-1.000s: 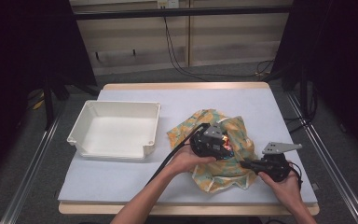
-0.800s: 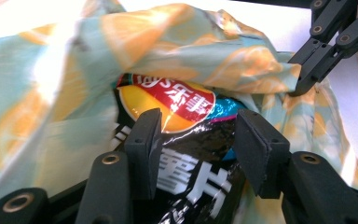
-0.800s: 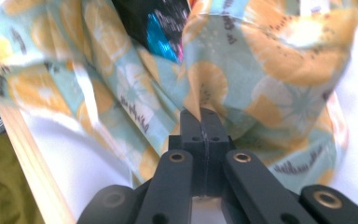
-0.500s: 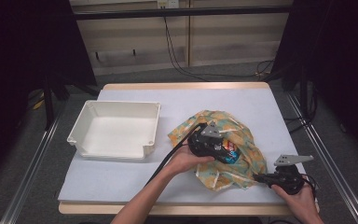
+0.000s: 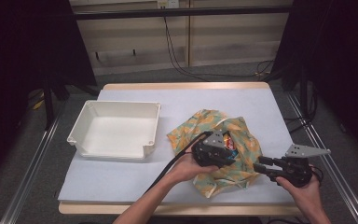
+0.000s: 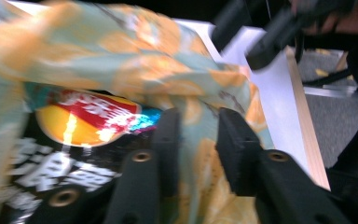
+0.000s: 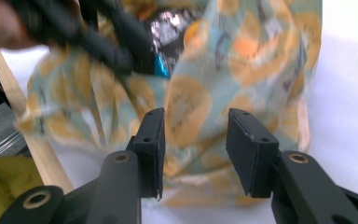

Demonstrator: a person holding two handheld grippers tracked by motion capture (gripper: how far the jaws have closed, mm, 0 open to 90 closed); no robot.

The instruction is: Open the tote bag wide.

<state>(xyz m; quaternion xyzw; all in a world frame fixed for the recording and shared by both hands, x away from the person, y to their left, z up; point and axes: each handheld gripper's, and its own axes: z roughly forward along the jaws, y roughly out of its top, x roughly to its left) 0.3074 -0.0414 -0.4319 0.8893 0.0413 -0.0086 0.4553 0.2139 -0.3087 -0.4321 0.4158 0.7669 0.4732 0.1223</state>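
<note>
An orange-and-teal patterned cloth lies bunched on the table's right half, loosely wrapped around a black, red and yellow snack bag. My left gripper sits on top of the bundle. In the left gripper view its jaws have just been closing with a fold of the cloth between them, beside the snack bag; a gap still shows. My right gripper is just off the cloth's right edge. Its jaws have just been opening and stand apart with nothing gripped, facing the cloth.
A white rectangular bin stands on the left half of the pale table. The table's wooden front edge runs near my forearms. Metal rails flank the table, and cables hang at the back.
My right gripper let go of the cloth, opened and drew back to the right. My left gripper shifted slightly to the right over the bundle.
</note>
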